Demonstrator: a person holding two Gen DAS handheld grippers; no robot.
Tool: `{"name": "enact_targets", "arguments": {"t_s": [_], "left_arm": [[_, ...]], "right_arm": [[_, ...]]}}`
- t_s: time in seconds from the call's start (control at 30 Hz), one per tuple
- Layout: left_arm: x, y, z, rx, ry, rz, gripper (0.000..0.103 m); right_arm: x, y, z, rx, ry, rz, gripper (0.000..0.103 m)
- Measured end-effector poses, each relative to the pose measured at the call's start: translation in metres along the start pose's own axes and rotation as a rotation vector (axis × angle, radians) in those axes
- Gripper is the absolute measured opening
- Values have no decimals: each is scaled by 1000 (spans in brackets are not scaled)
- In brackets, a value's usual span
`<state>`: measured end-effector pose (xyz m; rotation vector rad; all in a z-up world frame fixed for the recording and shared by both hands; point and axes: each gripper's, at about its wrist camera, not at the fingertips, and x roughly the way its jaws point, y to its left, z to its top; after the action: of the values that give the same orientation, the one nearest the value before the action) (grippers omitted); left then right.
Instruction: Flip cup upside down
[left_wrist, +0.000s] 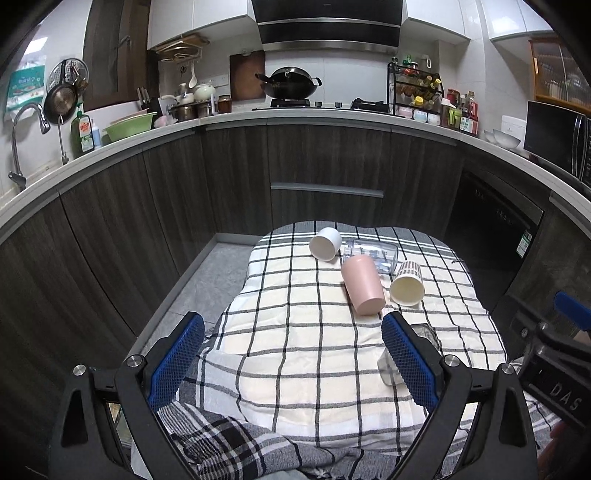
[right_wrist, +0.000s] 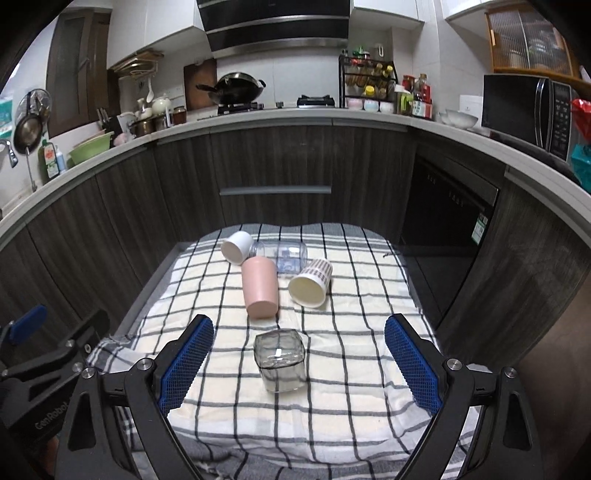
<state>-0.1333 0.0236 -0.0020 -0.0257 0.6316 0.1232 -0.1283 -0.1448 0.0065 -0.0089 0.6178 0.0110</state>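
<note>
A checked cloth (right_wrist: 332, 369) covers a small table. On it lie several cups on their sides: a pink cup (right_wrist: 259, 288) (left_wrist: 362, 284), a white cup (right_wrist: 236, 246) (left_wrist: 325, 243), a striped cup with a cream inside (right_wrist: 310, 282) (left_wrist: 406, 284), and a clear cup (right_wrist: 286, 254) (left_wrist: 373, 254). A square smoky glass cup (right_wrist: 280, 360) stands on the cloth between the open fingers of my right gripper (right_wrist: 299, 365), not touched. In the left wrist view this glass (left_wrist: 391, 365) is partly hidden behind the right finger. My left gripper (left_wrist: 291, 362) is open and empty over the cloth.
Dark wood cabinets and a white counter (left_wrist: 295, 118) curve behind the table. A dishwasher (right_wrist: 447, 210) stands at the right. A grey tiled floor (left_wrist: 207, 280) shows left of the table. The right gripper's body (left_wrist: 554, 350) shows at the right edge of the left view.
</note>
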Motion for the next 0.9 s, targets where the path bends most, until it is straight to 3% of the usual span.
{"name": "enact_targets", "arguments": {"t_s": [0.47, 0.9], "left_arm": [[-25, 1, 6, 20, -76, 14, 100], [-25, 0, 6, 21, -79, 15, 100]], "right_arm": [[-32, 1, 7, -11, -102, -10, 96], [-32, 1, 8, -5, -98, -9, 96]]}}
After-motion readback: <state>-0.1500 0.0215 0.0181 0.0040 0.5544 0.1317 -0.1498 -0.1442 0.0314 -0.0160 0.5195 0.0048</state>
